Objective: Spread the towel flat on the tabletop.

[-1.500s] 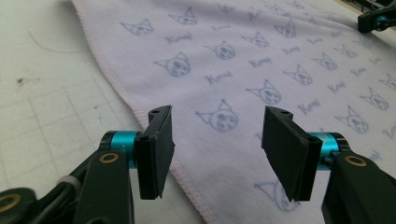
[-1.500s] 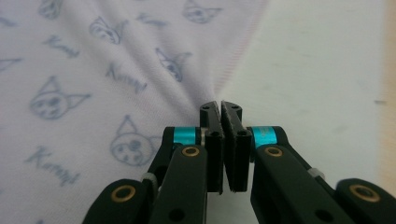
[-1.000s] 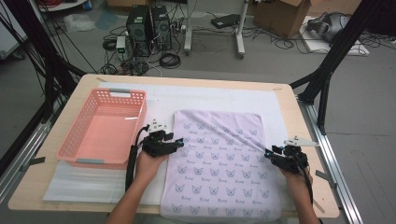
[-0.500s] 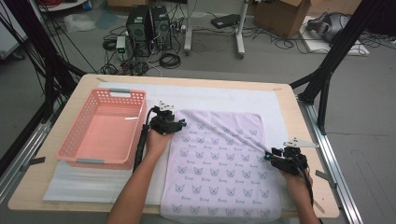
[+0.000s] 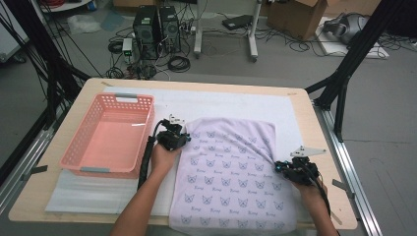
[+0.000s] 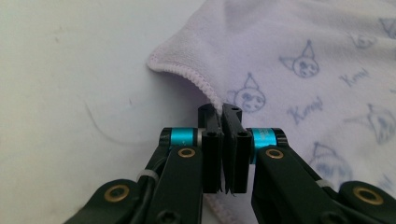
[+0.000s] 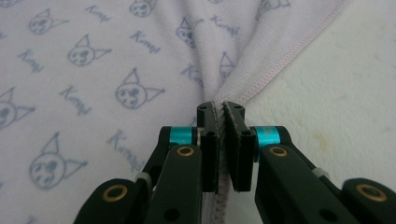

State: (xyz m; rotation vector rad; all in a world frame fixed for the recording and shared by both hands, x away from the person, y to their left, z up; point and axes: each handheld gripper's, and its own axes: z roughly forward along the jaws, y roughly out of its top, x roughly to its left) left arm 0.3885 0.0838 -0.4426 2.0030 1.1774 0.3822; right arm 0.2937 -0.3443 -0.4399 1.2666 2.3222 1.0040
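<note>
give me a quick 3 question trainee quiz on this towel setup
1. True or false: the left gripper is shut on the hem of the towel.
2. Which edge of the towel does the right gripper pinch? A) the edge nearest the basket B) the edge farthest from the basket C) the far edge
3. Fill in: the pink basket lies on the person's ____ side of the towel.

Key
1. True; the jaws have just closed on the hem.
2. B
3. left

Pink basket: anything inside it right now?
The pink basket looks empty; its bare floor shows through. The towel lies beside it on the white mat, both grippers pinching its edges.
</note>
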